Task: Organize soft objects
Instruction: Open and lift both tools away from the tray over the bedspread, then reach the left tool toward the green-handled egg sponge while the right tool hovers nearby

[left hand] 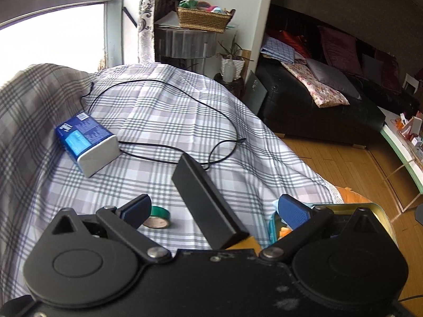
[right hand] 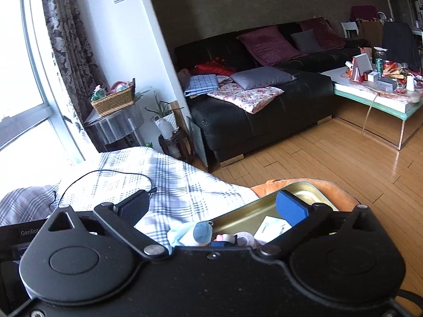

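Above plaid bedspread [left hand: 185, 111]: tongs [left hand: 219, 211] wide, empty

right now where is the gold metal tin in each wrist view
Left wrist view: the gold metal tin sits at the lower right, mostly hidden behind the left gripper's own body, only its rim showing.
Right wrist view: the tin lies low and centre-right, open, with small packets inside, beside the checked sheet.
Shared landmark: the woven basket on the side table by the curtain.
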